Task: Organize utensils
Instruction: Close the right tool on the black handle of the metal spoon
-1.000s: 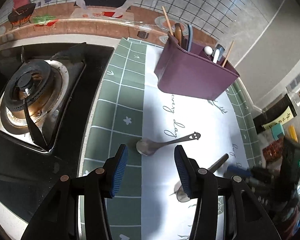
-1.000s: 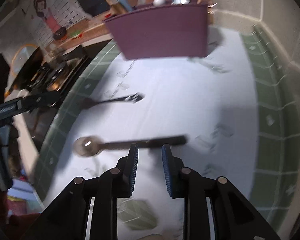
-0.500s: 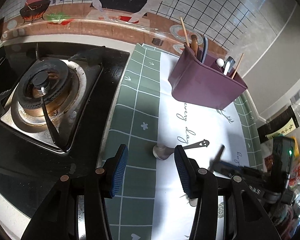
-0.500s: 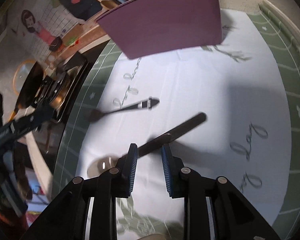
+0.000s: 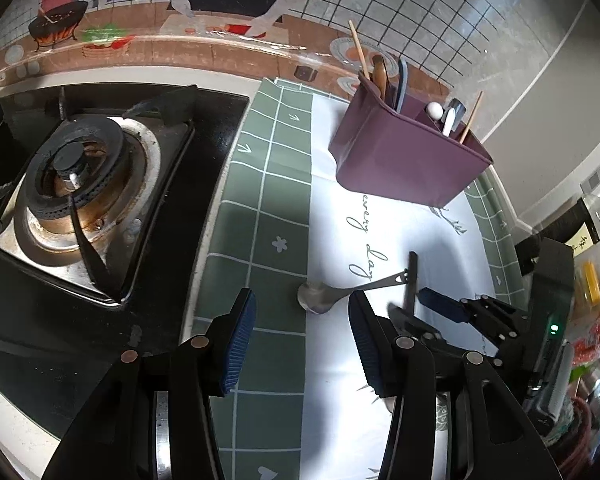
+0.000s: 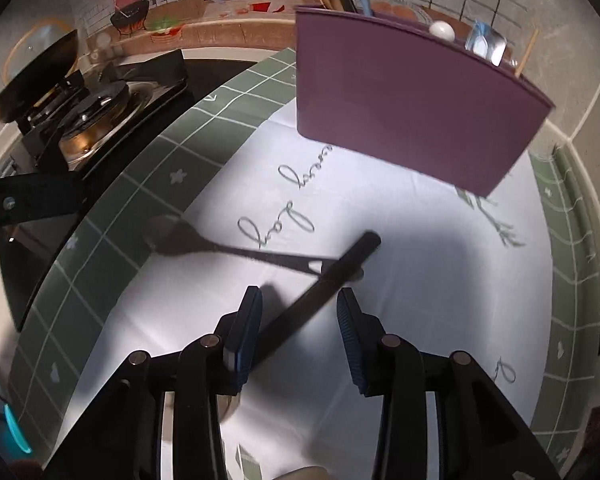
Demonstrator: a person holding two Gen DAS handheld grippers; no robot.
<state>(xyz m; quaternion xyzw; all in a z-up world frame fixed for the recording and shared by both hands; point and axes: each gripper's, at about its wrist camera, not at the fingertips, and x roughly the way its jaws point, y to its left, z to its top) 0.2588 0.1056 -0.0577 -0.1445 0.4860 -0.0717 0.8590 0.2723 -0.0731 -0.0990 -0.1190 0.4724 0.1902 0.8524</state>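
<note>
R gripper has changed most: a sec ago its fingers were nearly pressed together above the dark-handled spoon; now they're spread wide, one each side of the handle. Handle also swung from roughly crosswise to a steep diagonal, far end up-right toward the purple caddy. Means the pick-up is being set up, not done; nothing clamped yet. Bowl end is hidden under the fingers, so can't tell if the spoon is fully flat on the cloth or tipped.

L gripper hovers w/ fingers spread, holding nothing. Just ahead of it lies the steel spoon: on the desk, bowl at the green/white border of the cloth, long axis running right and slightly up, cut-out handle tip touching or crossing the dark handle.

Caddy stands at the back, already holding chopsticks etc. Both spoons are still outside it.
</note>
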